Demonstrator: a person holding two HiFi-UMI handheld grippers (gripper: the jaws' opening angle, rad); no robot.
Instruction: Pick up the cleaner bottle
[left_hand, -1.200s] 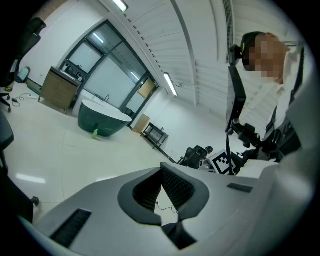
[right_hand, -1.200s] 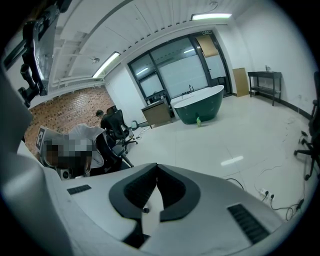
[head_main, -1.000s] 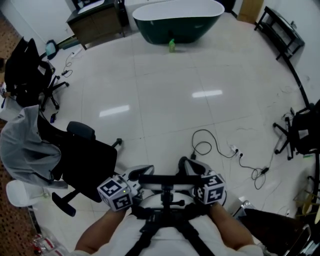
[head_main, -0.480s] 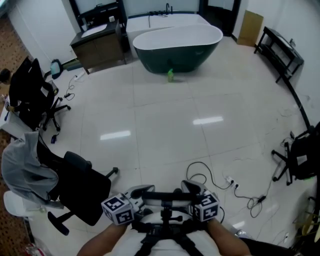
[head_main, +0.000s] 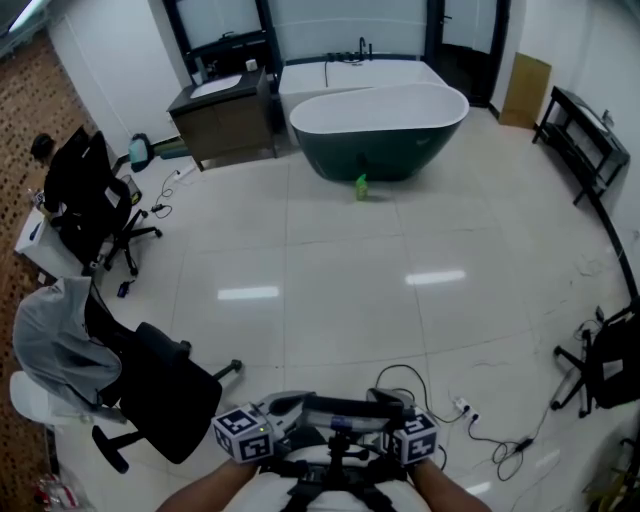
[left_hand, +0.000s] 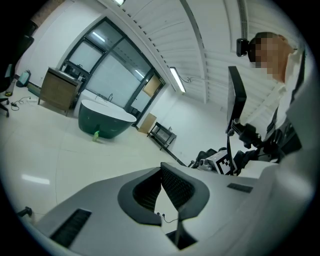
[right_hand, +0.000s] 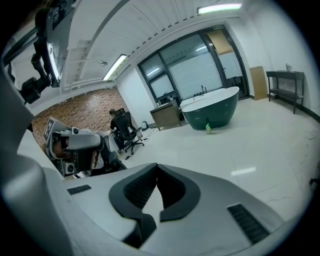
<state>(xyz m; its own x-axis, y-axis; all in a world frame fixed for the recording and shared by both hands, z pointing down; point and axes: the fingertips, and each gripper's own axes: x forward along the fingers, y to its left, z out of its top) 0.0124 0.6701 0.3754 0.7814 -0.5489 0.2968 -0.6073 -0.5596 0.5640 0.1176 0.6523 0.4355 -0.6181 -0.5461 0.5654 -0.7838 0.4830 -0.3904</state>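
Note:
The cleaner bottle (head_main: 361, 187) is a small green bottle that stands on the pale floor just in front of the dark green bathtub (head_main: 380, 130), far from both grippers. It is a small speck in the left gripper view (left_hand: 96, 134) and in the right gripper view (right_hand: 208, 128). My left gripper (head_main: 285, 404) and right gripper (head_main: 386, 401) are held close to the body at the bottom of the head view, side by side. The left gripper's jaws (left_hand: 161, 168) are shut on nothing. The right gripper's jaws (right_hand: 157, 168) also meet at the tips, with nothing held.
A black office chair (head_main: 165, 385) with a grey garment stands near my left, another chair (head_main: 85, 195) farther left. Cables and a power strip (head_main: 455, 408) lie on the floor just ahead on the right. A wooden vanity (head_main: 225, 120) and a black rack (head_main: 585, 145) flank the tub.
The bathtub and bottle have slid down the head view and grown nearer; the near chair and cables have dropped toward the bottom edge. Both grippers stay shut and low in the frame.

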